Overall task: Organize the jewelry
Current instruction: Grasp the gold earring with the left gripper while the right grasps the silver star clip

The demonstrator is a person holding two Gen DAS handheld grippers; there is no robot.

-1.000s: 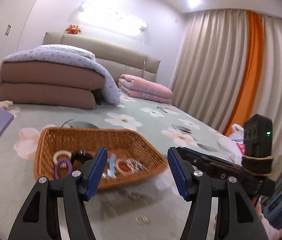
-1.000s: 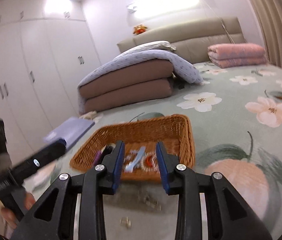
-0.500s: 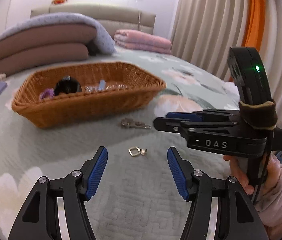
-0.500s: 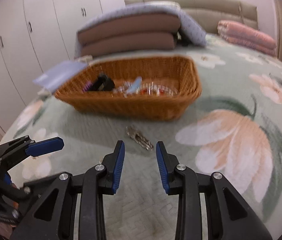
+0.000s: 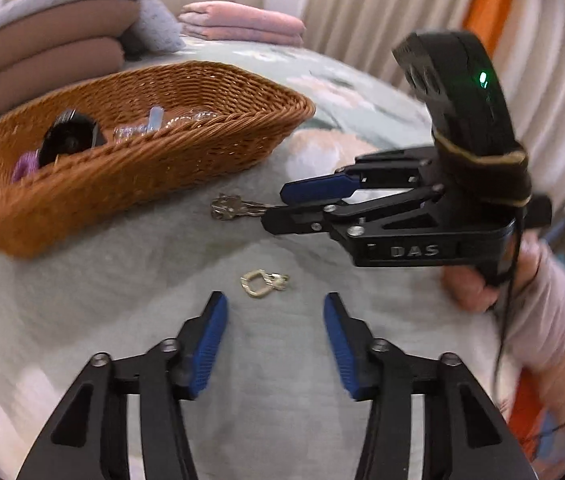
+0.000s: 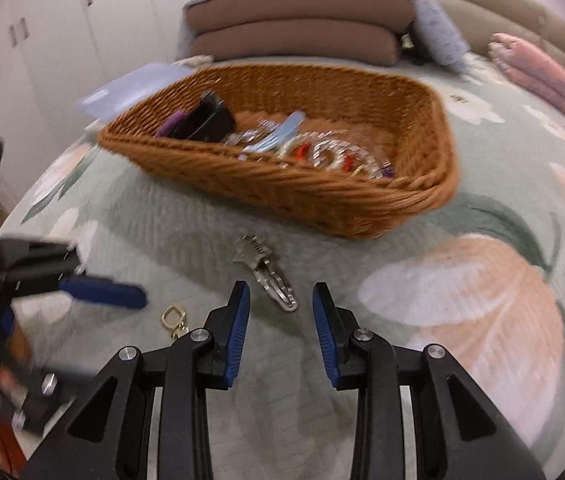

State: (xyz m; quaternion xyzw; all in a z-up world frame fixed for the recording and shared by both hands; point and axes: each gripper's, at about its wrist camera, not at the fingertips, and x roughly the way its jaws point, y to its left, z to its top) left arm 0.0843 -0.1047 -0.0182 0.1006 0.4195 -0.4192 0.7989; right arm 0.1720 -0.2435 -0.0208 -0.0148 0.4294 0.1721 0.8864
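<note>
A small gold clasp (image 5: 263,283) lies on bare quilted bedspread (image 5: 82,304) ahead of the closing, empty left gripper (image 5: 272,344). A silver hair clip (image 6: 270,276) lies before the spread right gripper (image 6: 280,334), near the woven wicker basket (image 6: 322,204).

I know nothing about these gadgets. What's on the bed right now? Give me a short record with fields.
Surface: floral bedspread
Container: wicker basket, already holding bracelets and clips
Loose item one: gold clasp, just ahead of the left tongs
Loose item two: silver hair clip, just ahead of the right tongs
Left tongs: closing, nothing between the pads yet
Right tongs: partly open, empty
</note>
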